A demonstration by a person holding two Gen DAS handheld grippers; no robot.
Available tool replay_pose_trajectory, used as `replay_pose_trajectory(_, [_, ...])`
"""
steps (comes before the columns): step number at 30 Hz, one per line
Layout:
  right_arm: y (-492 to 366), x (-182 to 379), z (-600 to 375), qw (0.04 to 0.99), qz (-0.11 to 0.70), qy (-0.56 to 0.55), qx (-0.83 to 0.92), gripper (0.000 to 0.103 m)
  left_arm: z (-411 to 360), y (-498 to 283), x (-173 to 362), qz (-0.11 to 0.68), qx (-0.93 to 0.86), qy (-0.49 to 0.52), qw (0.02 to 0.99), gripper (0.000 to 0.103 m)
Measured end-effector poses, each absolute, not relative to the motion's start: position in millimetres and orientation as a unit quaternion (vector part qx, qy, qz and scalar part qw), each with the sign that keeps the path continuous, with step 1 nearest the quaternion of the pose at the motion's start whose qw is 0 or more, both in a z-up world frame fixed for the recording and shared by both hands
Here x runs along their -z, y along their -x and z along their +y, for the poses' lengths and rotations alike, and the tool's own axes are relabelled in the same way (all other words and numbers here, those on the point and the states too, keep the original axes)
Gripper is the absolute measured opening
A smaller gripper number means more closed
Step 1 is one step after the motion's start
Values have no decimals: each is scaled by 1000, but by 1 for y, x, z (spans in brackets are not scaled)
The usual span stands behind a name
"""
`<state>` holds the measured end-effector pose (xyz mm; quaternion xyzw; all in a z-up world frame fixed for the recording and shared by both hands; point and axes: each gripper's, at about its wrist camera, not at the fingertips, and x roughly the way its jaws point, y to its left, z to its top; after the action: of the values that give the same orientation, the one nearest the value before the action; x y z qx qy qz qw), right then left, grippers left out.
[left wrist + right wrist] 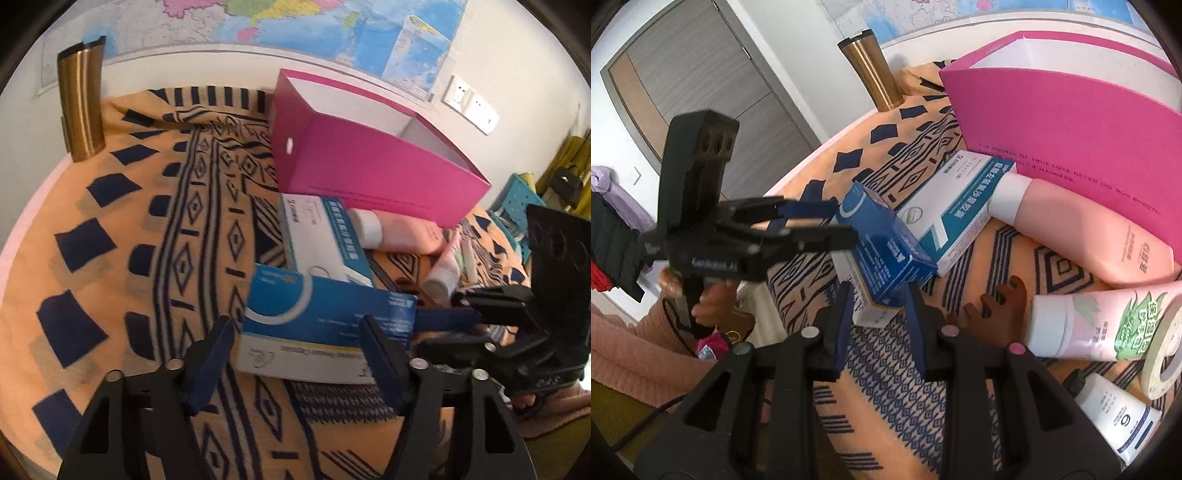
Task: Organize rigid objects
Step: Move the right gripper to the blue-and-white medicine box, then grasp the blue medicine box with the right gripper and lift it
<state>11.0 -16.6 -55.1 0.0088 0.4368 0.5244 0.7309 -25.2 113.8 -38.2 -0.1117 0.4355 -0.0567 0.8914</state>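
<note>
Blue carton [325,317], that is my landmark: a small medicine box resting on the patterned orange cloth [122,229], one end against the white-and-teal box [325,236] behind it. From my right gripper [881,325] I see that carton sitting between the two blue pads, which are set narrow and close against its sides, so I read it as held. My left gripper [295,354] stands about half open around the same carton; its right pad [380,354] crosses in front of the box face, while the left pad [210,358] is clear of the box edge, so nothing is pinched there. Beyond the carton and past the white-and-teal box stands the open magenta box [369,166], white inside. Right of the carton lie a pink bottle [1100,236] with a white cap, a pale tube [1100,325] with green print, a tape roll [1163,354] and a small brown wooden piece [997,306]. Far behind the carton, at the cloth's back edge, a gold tumbler [81,107] stands upright
</note>
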Motion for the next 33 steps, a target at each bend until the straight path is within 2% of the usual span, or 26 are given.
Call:
replay_pose_trajectory(16, [-40, 39, -27, 750, 433, -41, -499, 30, 103, 4, 31, 430, 75, 135, 889, 67])
replay_pose_trajectory(28, [-27, 48, -46, 757, 449, -28, -474, 30, 111, 33, 47, 443, 75, 139, 883, 67])
replay_pose_trajectory(29, [-25, 49, -44, 755, 450, -26, -476, 30, 110, 34, 48, 444, 75, 137, 882, 64])
replay_pose_trajectory(30, [-23, 50, -44, 754, 451, -24, -477, 30, 108, 35, 48, 445, 75, 134, 882, 56])
replay_pose_trajectory(33, [-19, 53, -40, 749, 454, -19, -482, 30, 104, 37, 47, 443, 86, 136, 882, 46])
